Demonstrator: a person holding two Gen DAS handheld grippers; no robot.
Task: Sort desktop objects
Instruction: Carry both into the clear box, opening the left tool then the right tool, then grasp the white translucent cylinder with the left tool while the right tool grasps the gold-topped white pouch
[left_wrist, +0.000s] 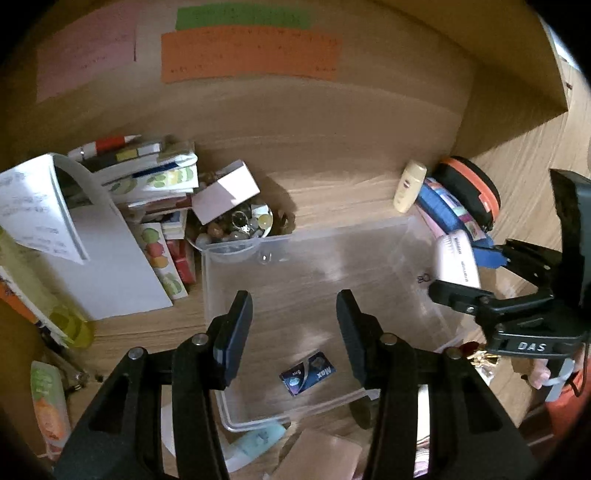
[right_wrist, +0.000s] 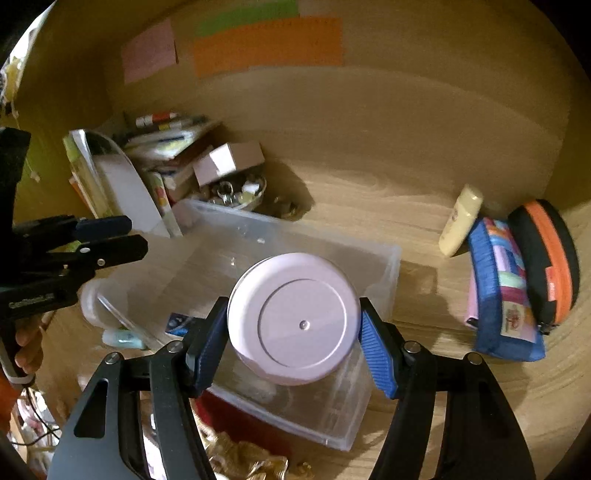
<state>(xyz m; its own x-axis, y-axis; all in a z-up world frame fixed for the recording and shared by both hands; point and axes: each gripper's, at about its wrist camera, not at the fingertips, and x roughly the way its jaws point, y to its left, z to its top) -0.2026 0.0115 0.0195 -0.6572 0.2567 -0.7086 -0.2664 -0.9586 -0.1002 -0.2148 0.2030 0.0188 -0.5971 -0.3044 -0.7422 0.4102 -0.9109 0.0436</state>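
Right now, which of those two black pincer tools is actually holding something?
The right gripper, with blue pads, clamps a round white lidded jar; the left gripper holds nothing.

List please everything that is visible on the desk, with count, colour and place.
clear plastic bin: one, transparent, centre of the desk
small packet: one, dark blue, inside the bin
round jar: one, pale lilac, between the right gripper's pads, above the bin
bowl of beads: one, mixed colours, behind the bin's left corner
small box: one, white, on the bowl
stack of books: several, mixed, left
tube: one, cream, right
pouches: two, blue and black-orange, right
paper sheets: three, pink, green, orange, back wall
left gripper: black, open, empty
right gripper: blue pads, holding the jar
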